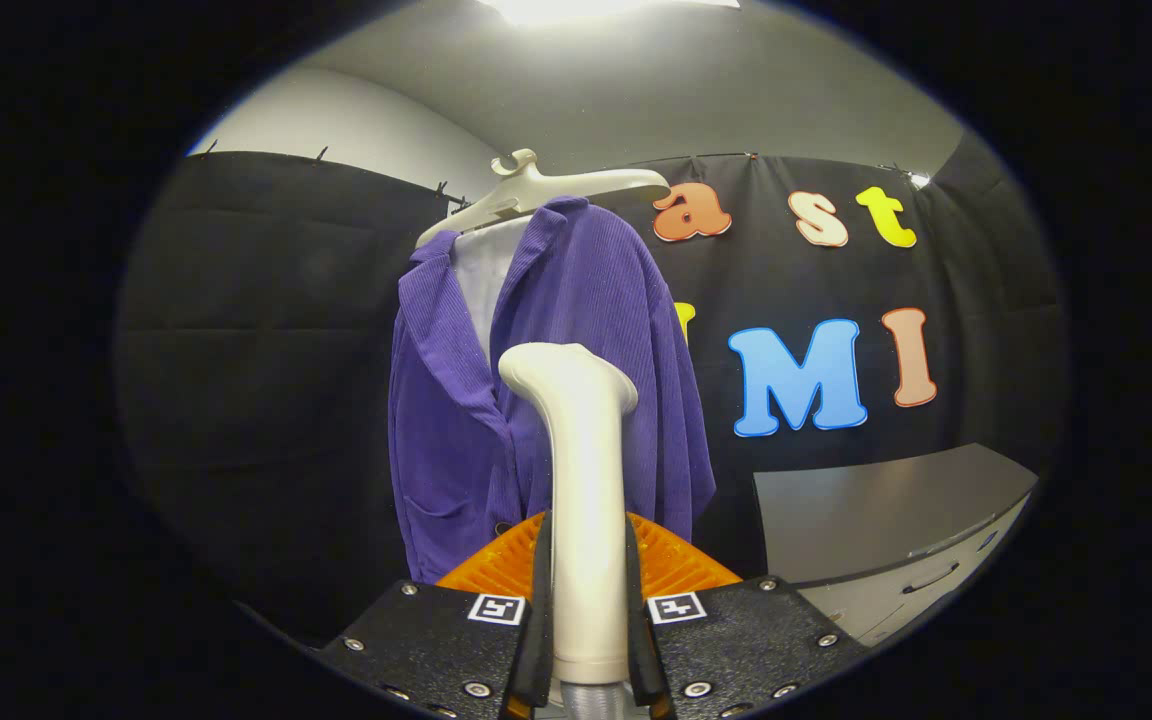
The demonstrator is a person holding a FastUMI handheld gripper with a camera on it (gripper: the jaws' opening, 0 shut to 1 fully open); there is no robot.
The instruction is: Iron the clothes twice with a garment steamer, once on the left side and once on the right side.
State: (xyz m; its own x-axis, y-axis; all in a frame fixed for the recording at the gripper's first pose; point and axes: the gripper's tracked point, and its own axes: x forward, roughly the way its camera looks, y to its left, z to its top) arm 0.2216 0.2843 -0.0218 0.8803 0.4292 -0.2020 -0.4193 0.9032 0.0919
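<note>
A cream garment steamer (586, 470) stands upright between the two fingers of my gripper (588, 600), which is shut on its handle. Its head points at a purple corduroy jacket (576, 330) just beyond it. The jacket hangs on a cream plastic hanger (536, 192) with a white lining showing at the collar. The steamer head sits in front of the jacket's middle, near the lapel; whether it touches the cloth I cannot tell. A ribbed hose (591, 697) leaves the handle's lower end.
A grey cabinet (886, 510) with a flat top and a drawer handle stands to the right of the jacket. Black cloth walls the booth behind and to the left of the jacket. A bright ceiling light (576, 8) is overhead.
</note>
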